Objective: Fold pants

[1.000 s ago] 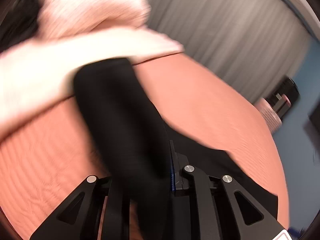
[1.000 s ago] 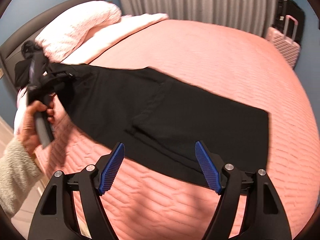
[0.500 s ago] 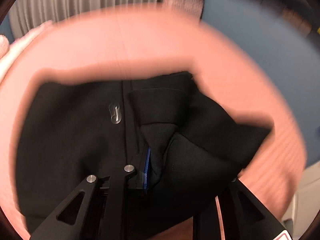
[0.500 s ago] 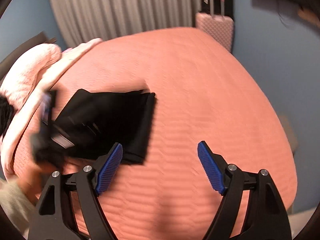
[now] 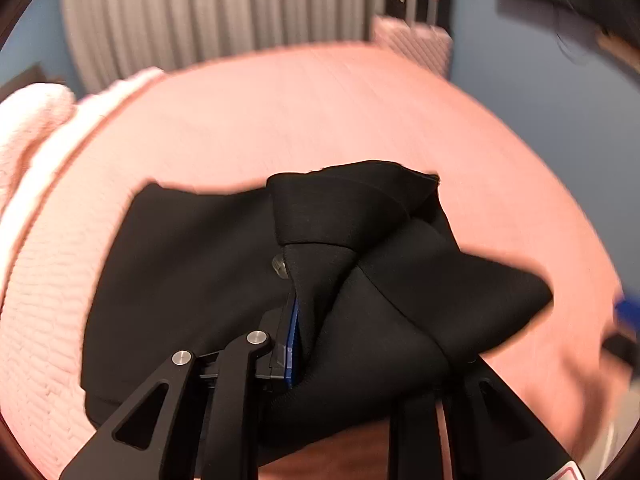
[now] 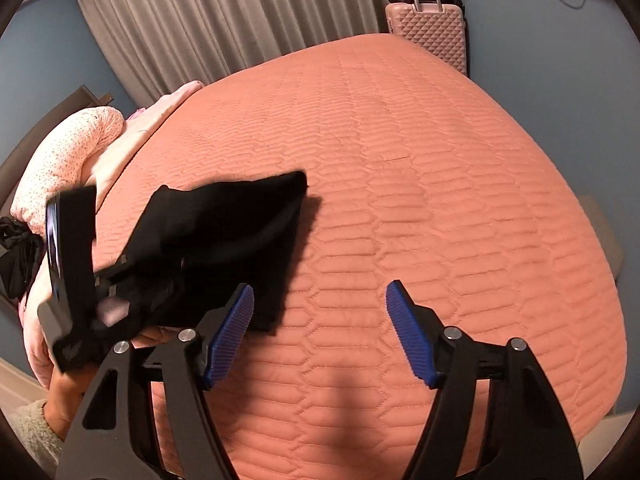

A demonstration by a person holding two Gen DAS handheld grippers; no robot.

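Note:
The black pants lie folded on the pink quilted bed. My left gripper is shut on a bunched fold of the pants, which drapes over its right finger and hides it. In the right wrist view the pants sit at the left of the bed, with the left gripper holding their near end. My right gripper is open and empty above bare quilt, just right of the pants.
A pink-white pillow and blanket lie at the bed's left. A pink suitcase stands by the far wall beside grey curtains. The bed stretches wide to the right.
The left gripper carried the pants' end across, folding the long spread garment into a short stack at the bed's left. The right gripper swung rightward and stayed open.

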